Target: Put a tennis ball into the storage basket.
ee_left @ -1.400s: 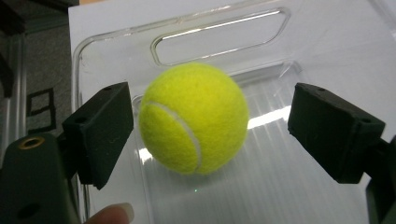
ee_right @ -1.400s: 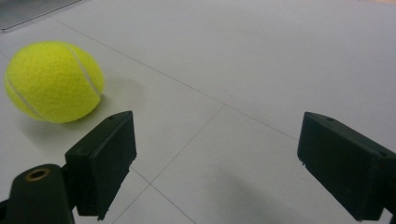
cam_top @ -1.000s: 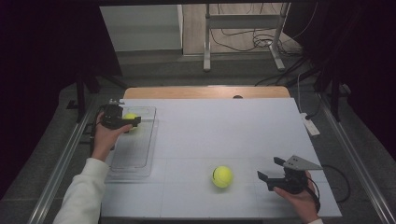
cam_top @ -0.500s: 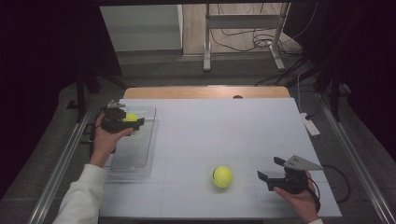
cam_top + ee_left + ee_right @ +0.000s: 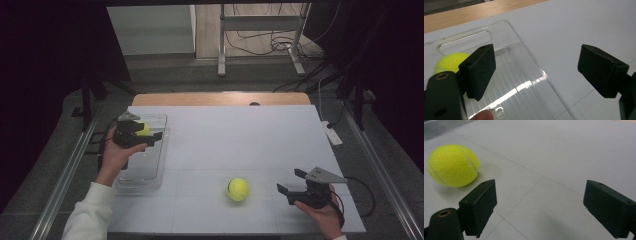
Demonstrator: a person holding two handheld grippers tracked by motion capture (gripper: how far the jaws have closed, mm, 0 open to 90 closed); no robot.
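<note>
A yellow tennis ball (image 5: 144, 129) lies at the far end of a clear plastic tray (image 5: 150, 172) on the table's left side. My left gripper (image 5: 152, 139) hovers over the tray just on the near side of that ball. In the left gripper view the gripper (image 5: 537, 67) is open with nothing between its jaws, the ball (image 5: 447, 62) peeks out behind its left jaw, and the tray's rim (image 5: 524, 50) runs below. A second tennis ball (image 5: 238, 189) rests on the white tabletop near the front. My right gripper (image 5: 290, 181) stands open to its right. In the right gripper view the gripper (image 5: 539, 195) has this ball (image 5: 452, 166) left of its left jaw.
The white table sheet (image 5: 240, 140) spreads between the tray and the right hand. A wooden strip (image 5: 215, 99) edges the far side. A white power strip (image 5: 332, 134) lies off the right edge, and a metal stand (image 5: 260, 45) is beyond the table.
My left gripper has drawn a little toward the near side and right over the tray, away from the ball, which stays put. The right gripper and the second ball have not moved.
</note>
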